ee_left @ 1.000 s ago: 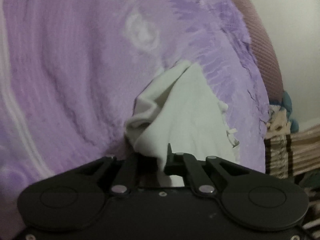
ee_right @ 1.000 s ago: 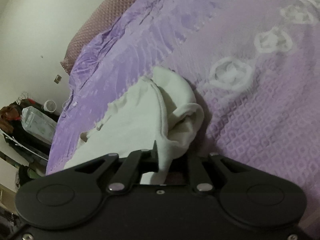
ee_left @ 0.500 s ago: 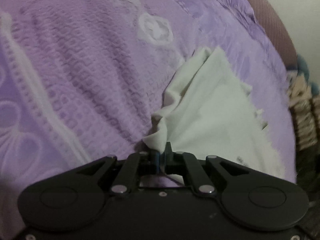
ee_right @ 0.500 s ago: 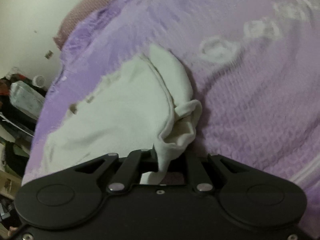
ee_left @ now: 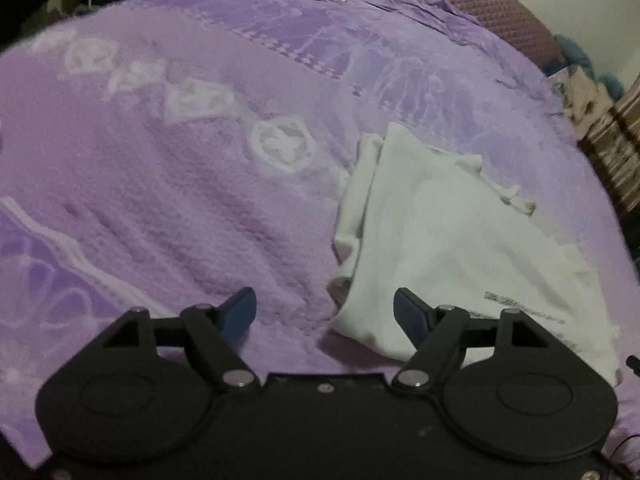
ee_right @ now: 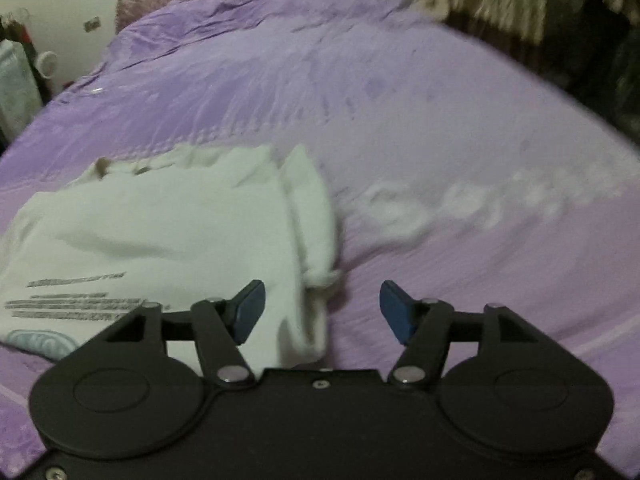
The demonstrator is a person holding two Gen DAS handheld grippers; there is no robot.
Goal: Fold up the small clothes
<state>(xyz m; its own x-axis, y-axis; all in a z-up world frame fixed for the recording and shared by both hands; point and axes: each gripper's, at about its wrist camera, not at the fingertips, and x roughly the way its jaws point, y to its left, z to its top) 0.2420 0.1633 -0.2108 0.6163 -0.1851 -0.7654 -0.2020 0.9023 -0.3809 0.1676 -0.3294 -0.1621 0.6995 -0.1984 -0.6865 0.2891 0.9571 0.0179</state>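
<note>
Both tools spread and empty, left tool [ee_left: 325, 314] and right tool [ee_right: 322, 310] each straddling a near corner of the white garment [ee_left: 452, 248] lying on the purple bedspread [ee_left: 168, 208]; soft, light, floppy, so I'd pinch doubled hem edges.

Bedroom: purple bedspread [ee_left: 200, 200], pillow [ee_left: 492, 8]

Two wrist cameras, low over the bed

Each looks forward along its fingers, close above the purple bedspread [ee_left: 168, 208]; both share the white garment [ee_left: 440, 248] [ee_right: 168, 232], seen from opposite sides.
</note>
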